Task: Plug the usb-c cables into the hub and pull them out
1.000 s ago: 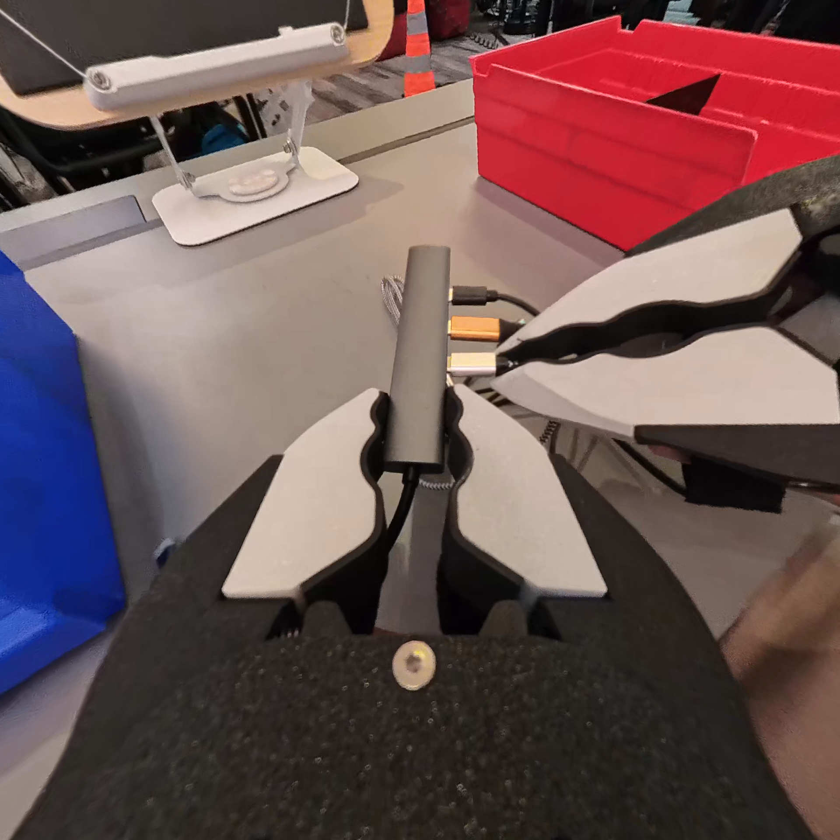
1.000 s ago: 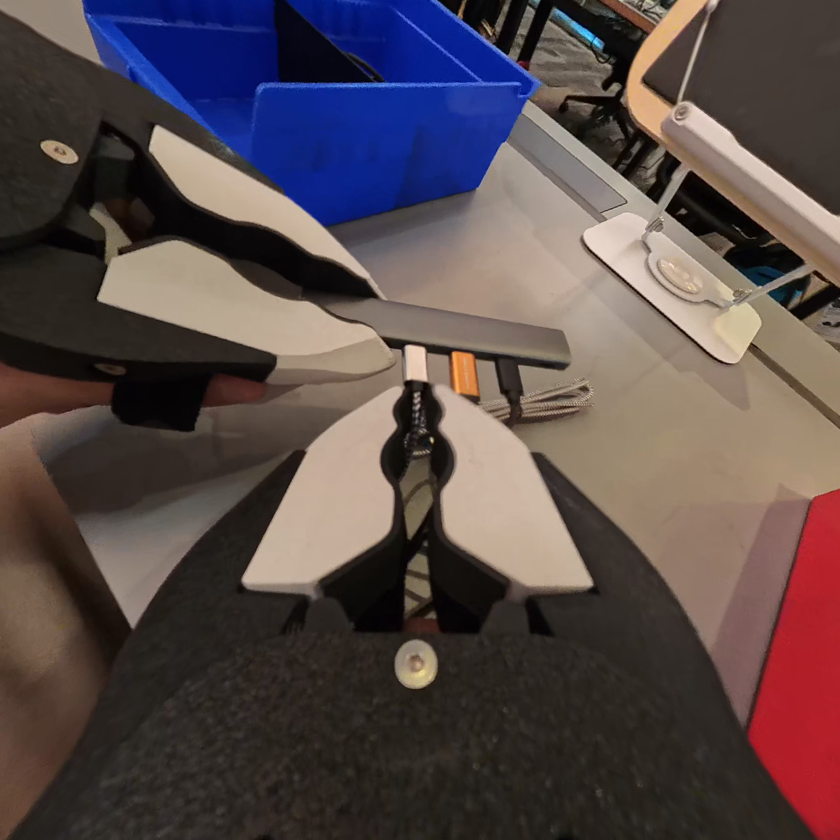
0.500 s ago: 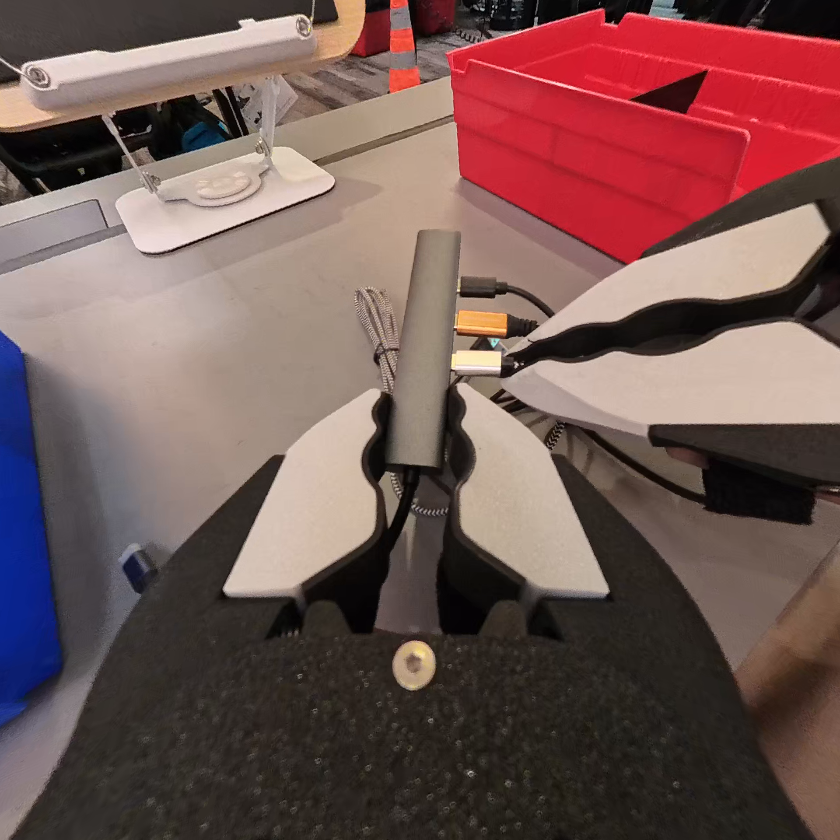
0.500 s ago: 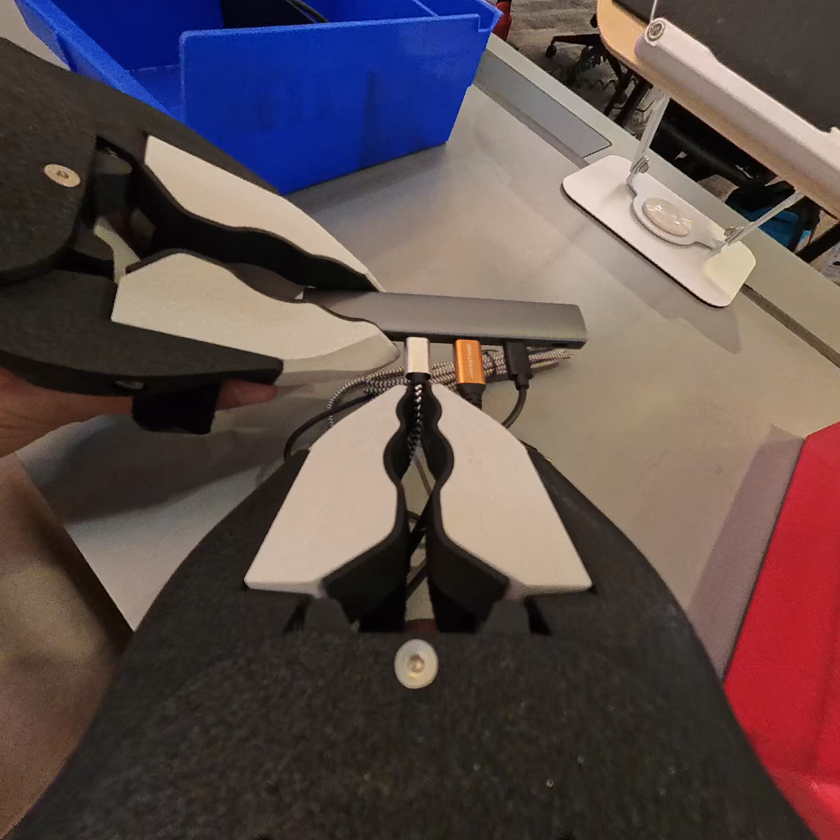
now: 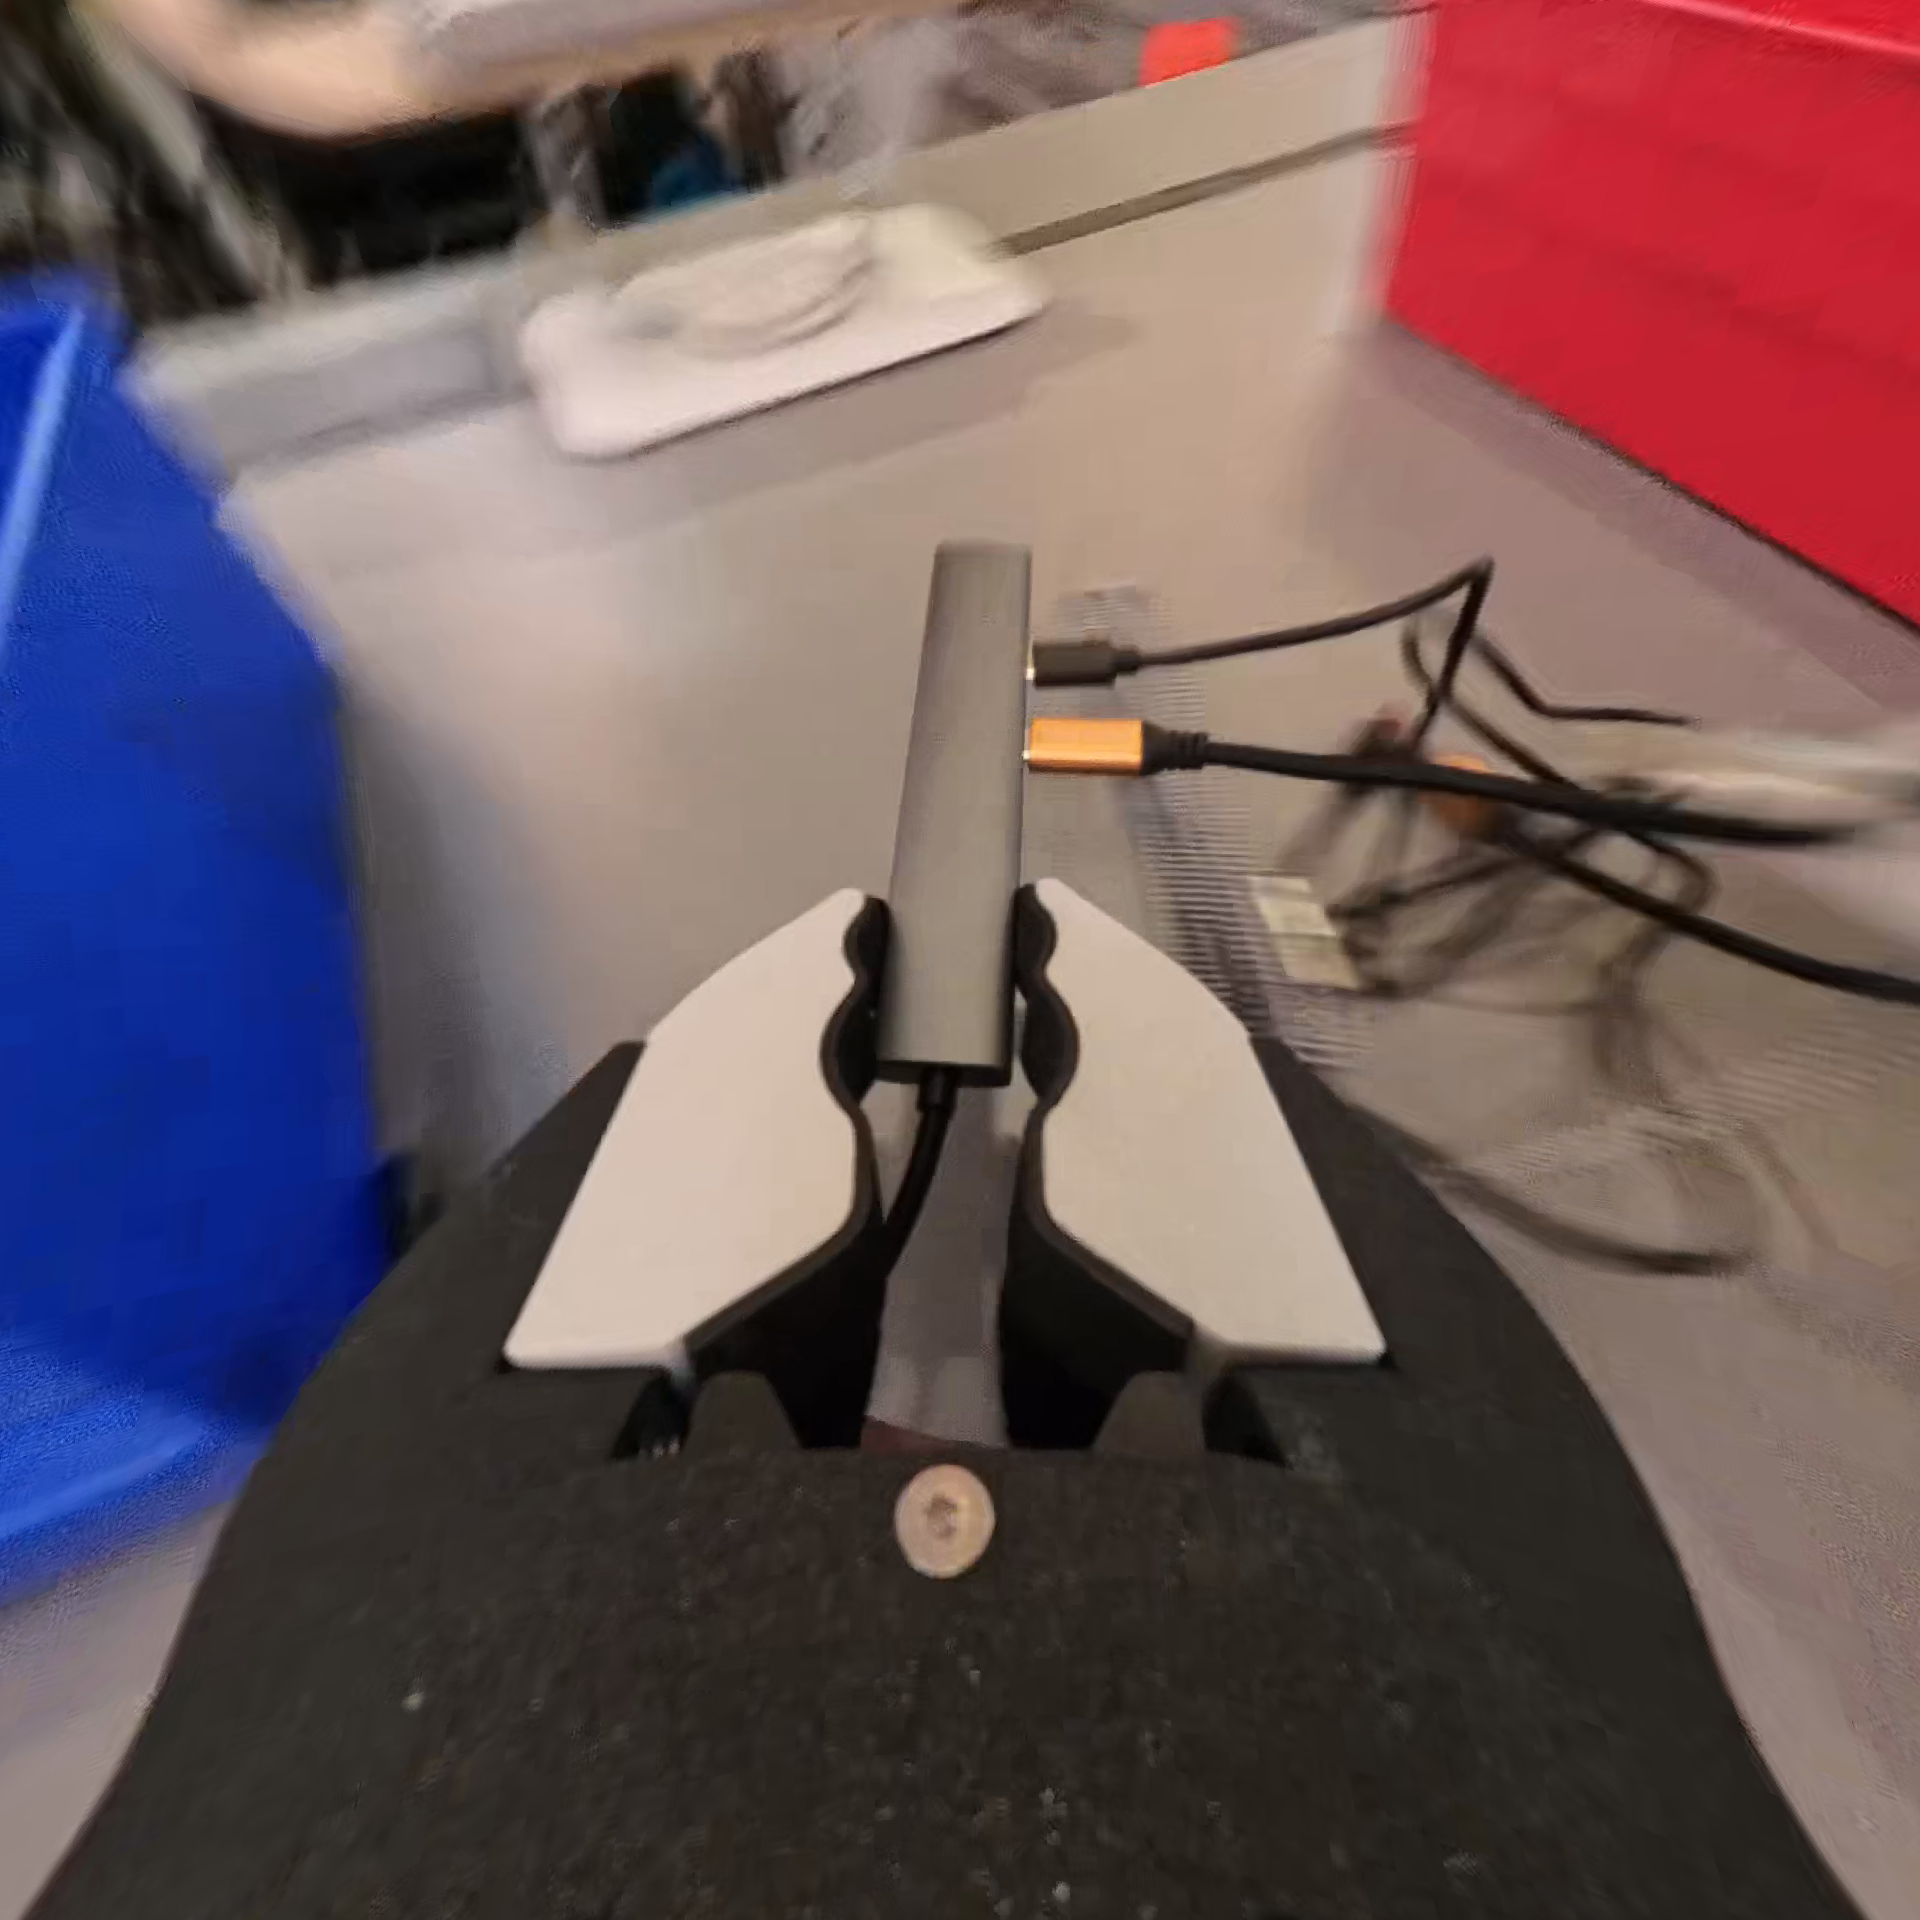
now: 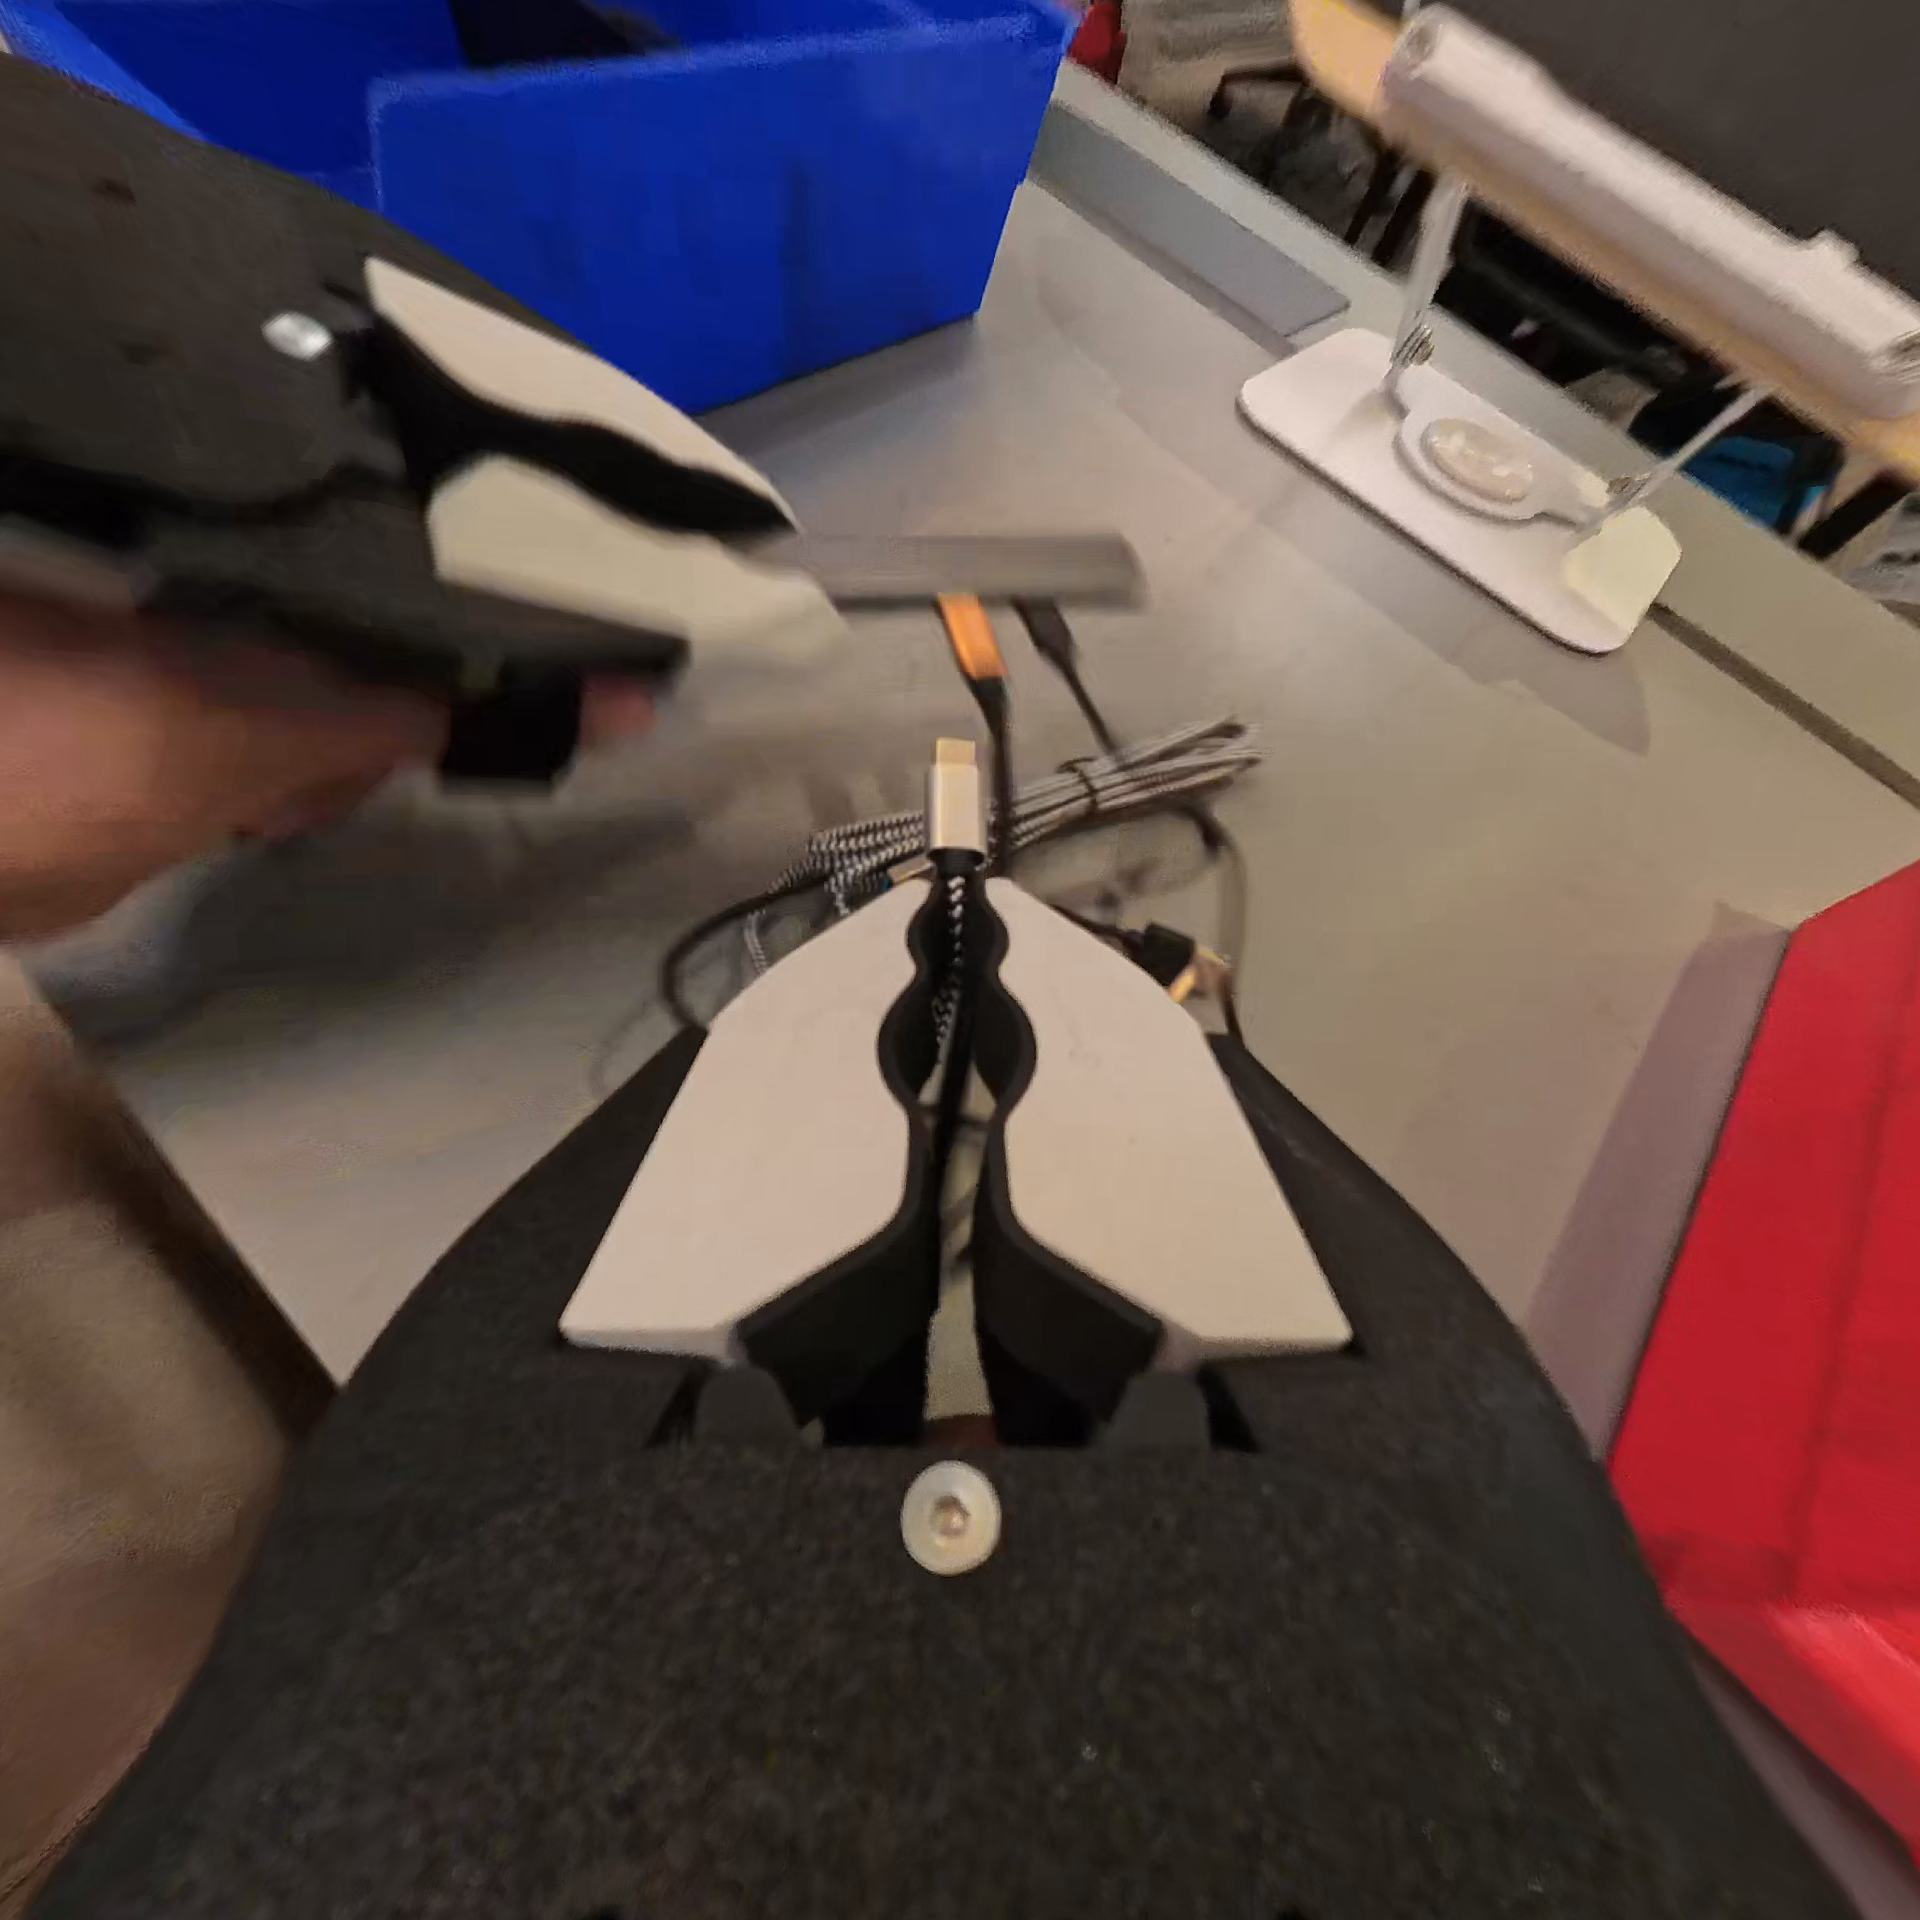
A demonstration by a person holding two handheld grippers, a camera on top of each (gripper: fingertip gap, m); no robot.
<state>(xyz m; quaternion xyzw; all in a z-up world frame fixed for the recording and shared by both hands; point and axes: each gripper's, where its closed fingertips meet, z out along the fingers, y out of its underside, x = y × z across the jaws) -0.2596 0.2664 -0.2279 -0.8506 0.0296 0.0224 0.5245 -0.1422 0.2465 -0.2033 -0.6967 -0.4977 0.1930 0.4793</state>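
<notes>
My left gripper [image 5: 948, 902] is shut on the near end of a dark grey hub [image 5: 961, 769]. A black plug [image 5: 1075, 659] and an orange plug [image 5: 1086, 746] sit in the hub's right side. My right gripper [image 6: 956, 883] is shut on a braided cable just behind its silver plug [image 6: 954, 795]. The silver plug is out of the hub [image 6: 987, 566] and held well short of it. The left gripper [image 6: 790, 566] also shows in the right wrist view, gripping the hub. The orange plug [image 6: 971, 634] and black plug [image 6: 1049, 629] remain in it.
A blue bin [image 5: 156, 831] stands at the left and a red bin [image 5: 1683, 260] at the right. A white stand base [image 5: 779, 322] is at the back. Loose cables [image 5: 1507, 862] lie coiled on the grey table [image 6: 1403, 831] right of the hub.
The silver plug has come out of the hub. My right gripper has drawn back with it, and my left gripper has swung the hub away. Both views are motion-blurred.
</notes>
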